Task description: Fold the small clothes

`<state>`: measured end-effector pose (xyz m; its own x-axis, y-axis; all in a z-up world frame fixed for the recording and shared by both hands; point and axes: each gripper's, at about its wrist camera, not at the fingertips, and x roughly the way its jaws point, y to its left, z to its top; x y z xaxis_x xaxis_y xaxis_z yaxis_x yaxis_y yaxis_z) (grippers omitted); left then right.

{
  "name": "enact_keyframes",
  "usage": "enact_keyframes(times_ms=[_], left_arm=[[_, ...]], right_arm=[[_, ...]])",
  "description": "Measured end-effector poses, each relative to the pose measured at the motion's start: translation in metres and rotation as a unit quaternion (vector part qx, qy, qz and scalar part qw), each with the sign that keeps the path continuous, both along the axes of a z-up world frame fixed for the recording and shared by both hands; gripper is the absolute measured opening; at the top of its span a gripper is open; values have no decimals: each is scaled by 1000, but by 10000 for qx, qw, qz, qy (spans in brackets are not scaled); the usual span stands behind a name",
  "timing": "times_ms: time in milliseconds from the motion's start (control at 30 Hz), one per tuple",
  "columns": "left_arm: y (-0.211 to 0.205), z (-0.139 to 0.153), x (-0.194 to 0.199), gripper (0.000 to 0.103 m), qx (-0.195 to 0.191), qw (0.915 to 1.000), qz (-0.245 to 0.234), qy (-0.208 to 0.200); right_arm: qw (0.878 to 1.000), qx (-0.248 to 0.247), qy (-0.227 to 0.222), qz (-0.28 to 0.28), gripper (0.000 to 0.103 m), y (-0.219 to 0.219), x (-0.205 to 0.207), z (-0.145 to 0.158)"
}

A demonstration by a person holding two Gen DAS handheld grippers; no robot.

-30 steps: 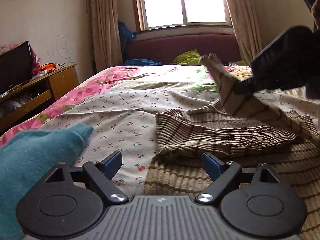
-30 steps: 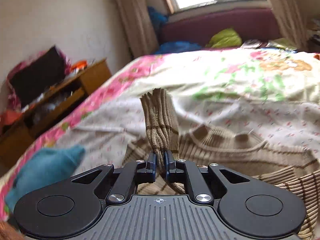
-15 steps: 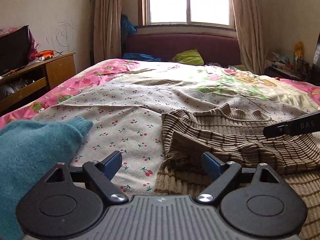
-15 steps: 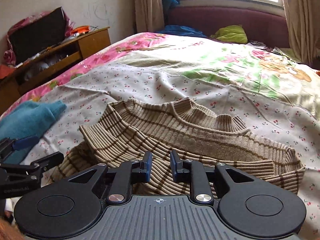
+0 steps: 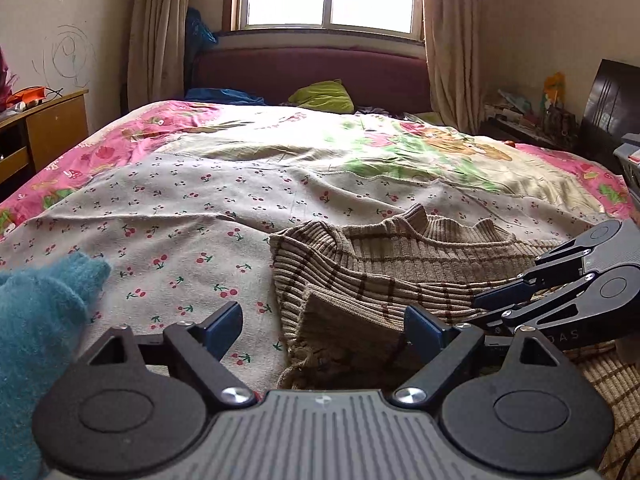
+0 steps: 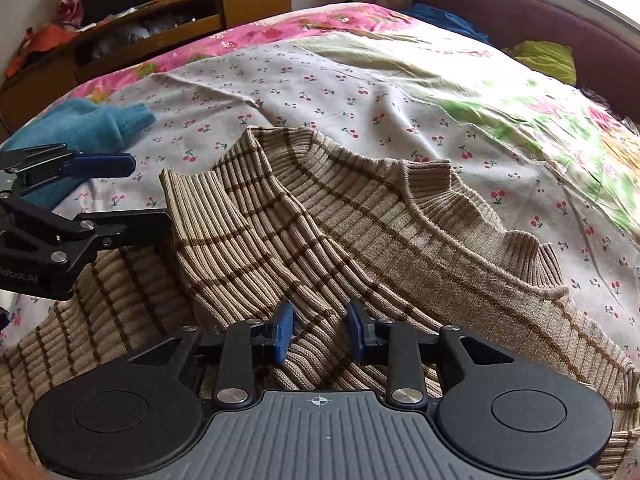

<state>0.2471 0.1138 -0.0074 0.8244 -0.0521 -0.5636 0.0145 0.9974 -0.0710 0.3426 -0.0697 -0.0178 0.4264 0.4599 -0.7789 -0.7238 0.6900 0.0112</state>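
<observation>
A tan ribbed sweater with brown stripes lies on the bed, one sleeve folded across its body. My left gripper is open wide and empty, just above the sweater's near left edge. It also shows in the right wrist view. My right gripper is open and empty, its jaws apart over the folded sleeve. It also shows in the left wrist view at the right, low over the sweater.
A teal knitted garment lies at the left on the cherry-print bedsheet. A wooden cabinet stands beside the bed on the left. A headboard and window are at the far end.
My right gripper carried the sleeve across the sweater, laid it down and opened, letting go. My left gripper stayed open and shifted slightly right toward the sweater.
</observation>
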Motion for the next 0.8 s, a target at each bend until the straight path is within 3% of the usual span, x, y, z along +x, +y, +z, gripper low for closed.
enact_keyframes(times_ms=[33, 167, 400, 567, 800], left_arm=[[-1, -1, 3, 93, 34, 10000, -71, 53], [-2, -8, 13, 67, 168, 9987, -360, 329], [-3, -6, 13, 62, 248, 9974, -635, 252], [2, -6, 26, 62, 248, 9965, -758, 267], [7, -10, 44, 62, 90, 9955, -854, 396]], right_arm=[[10000, -7, 14, 7, 15, 0, -1, 1], [9999, 75, 48, -143, 4, -4, -2, 9], [9972, 347, -159, -647, 3, -11, 12, 24], [9948, 150, -210, -986, 3, -8, 29, 14], [9948, 99, -270, -972, 3, -8, 28, 5]])
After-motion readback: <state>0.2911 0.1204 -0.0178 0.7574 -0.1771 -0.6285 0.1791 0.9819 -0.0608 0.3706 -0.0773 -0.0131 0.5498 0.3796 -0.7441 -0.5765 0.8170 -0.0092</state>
